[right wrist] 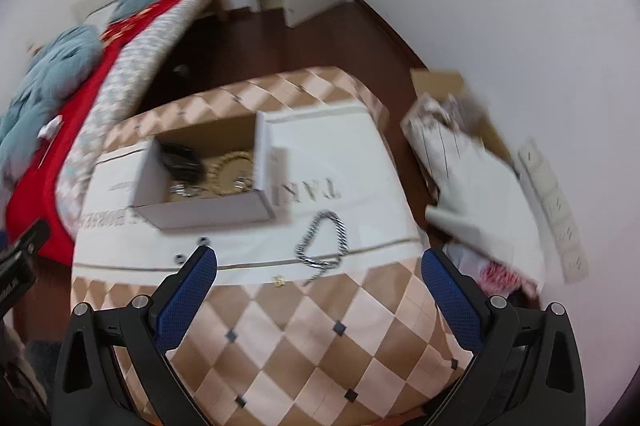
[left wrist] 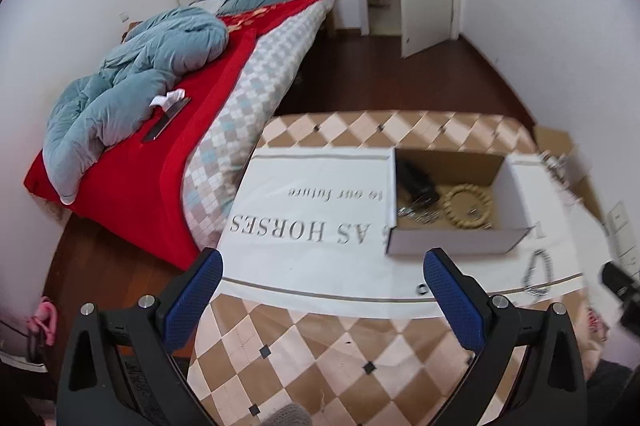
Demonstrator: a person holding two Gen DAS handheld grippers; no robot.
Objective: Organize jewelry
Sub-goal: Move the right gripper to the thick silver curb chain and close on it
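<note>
Metal chain: silver link chain [right wrist: 323, 241] lies looped on the white cloth [right wrist: 360, 166], centre of the right wrist frame, just outside the box's front wall.
Cardboard box: open box [right wrist: 208, 212], upper left of centre – a beaded ring [left wrist: 468, 205], a dark item and small metal pieces already inside.
Loose pieces: two small dark rings [right wrist: 204, 239] and a tiny gold item [right wrist: 279, 280] near the cloth's front edge.
Right gripper [right wrist: 320, 276]: jaws spread wide, empty, short of the chain.
Left gripper [left wrist: 323, 278]: jaws spread wide, empty, above the cloth.
Handling, judged: chain light, limp, slippery – likely to dangle and slide.
Hold point, judged: pinch where links bunch at the lower loop.
</note>
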